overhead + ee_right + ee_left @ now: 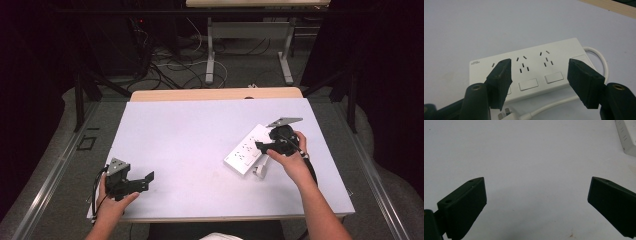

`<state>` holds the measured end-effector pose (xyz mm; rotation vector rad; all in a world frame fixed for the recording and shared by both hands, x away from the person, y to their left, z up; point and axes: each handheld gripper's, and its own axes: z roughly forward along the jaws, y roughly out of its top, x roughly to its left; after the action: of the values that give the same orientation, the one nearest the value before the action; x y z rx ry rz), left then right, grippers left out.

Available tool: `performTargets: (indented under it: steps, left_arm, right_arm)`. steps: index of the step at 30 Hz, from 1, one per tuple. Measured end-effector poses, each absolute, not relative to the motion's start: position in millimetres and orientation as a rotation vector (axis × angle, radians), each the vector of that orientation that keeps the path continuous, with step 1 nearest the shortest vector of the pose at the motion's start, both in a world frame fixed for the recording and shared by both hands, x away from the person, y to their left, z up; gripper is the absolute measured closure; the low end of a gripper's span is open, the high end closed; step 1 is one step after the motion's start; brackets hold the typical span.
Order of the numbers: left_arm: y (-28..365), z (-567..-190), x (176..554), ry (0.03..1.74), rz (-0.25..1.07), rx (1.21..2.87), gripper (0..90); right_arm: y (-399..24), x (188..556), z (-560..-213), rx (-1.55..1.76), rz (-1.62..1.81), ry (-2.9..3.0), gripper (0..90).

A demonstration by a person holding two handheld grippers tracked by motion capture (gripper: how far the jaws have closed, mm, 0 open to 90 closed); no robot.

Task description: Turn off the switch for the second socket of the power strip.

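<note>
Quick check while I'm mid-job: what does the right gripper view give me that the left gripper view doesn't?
Right gripper view alone: the power strip's socket slots and rocker switches, its white cable and plug, framed between the right gripper's open jaws.

Left gripper view alone: the left gripper open over bare surface, with just a corner of the strip at the top right.

Both: the pale table top and the strip.

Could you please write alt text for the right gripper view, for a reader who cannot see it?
A white power strip lies on a pale table, framed between the open black jaws of the right gripper. Its white cable curls along the near side, ending in a plug at the bottom edge.
</note>
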<state>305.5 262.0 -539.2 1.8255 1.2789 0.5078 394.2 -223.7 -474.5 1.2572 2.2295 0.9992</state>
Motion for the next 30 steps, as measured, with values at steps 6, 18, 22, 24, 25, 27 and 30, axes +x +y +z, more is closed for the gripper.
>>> performTargets:
  steps: [6,18,22,24,25,27,30]
  left_arm:
    - [262,-540,306,1.281,0.507,1.826,2.2]
    - [262,-540,306,1.276,0.504,1.832,2.5]
    - [262,-540,306,1.278,0.503,1.834,2.5]
    - [262,-540,306,1.276,0.503,1.833,2.6]
    - [262,-540,306,1.278,0.505,1.833,3.0]
    - [262,-540,306,1.280,0.503,1.833,3.1]
    - [262,-541,306,1.281,0.506,1.832,3.5]
  right_arm:
    - [-222,401,-477,1.274,0.997,2.241,36.4]
    - [-223,405,-488,1.302,0.996,2.233,50.5]
    - [-223,406,-494,1.298,0.995,2.254,55.3]
    - [-221,406,-497,1.312,0.991,2.261,57.7]
    - [-219,406,-499,1.316,0.991,2.288,60.8]
    - [-217,405,-502,1.314,0.985,2.308,63.6]
    - [-214,405,-504,1.297,0.975,2.328,65.5]
